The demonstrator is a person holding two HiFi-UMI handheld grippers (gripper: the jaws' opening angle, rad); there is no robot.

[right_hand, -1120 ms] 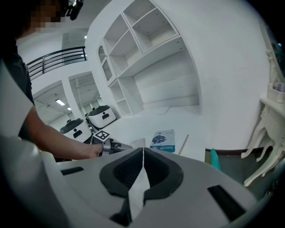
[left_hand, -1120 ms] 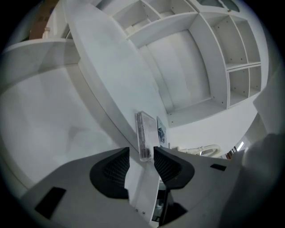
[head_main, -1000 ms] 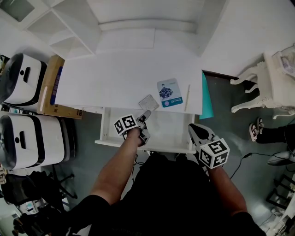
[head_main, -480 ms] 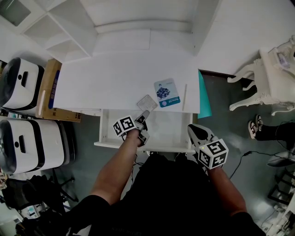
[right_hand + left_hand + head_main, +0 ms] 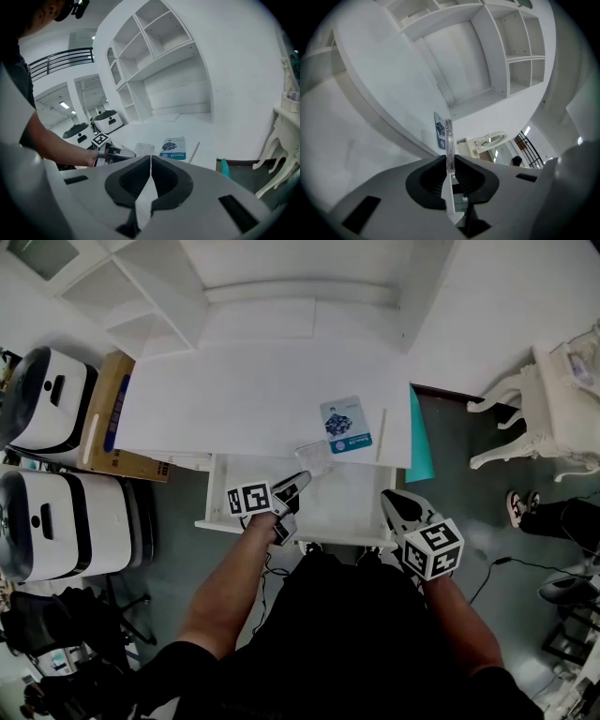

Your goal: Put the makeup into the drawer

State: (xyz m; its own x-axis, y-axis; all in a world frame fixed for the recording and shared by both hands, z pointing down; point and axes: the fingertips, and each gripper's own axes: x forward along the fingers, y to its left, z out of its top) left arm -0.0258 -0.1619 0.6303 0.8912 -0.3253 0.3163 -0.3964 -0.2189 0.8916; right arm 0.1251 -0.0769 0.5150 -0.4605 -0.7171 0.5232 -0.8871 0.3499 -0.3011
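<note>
No word or number can be read anywhere. The flat packet (image 5: 346, 426) near the front right corner of the desk (image 5: 234, 399) has a picture above a blue band with white print, too small to make out; the right gripper view shows it no more clearly. The cardboard box (image 5: 105, 418) beside the desk's left edge has blue lettering along its top face, also illegible. The cubes on the left gripper (image 5: 302, 479) and the right gripper (image 5: 392, 500) show black-and-white square marker patterns, without letters.
</note>
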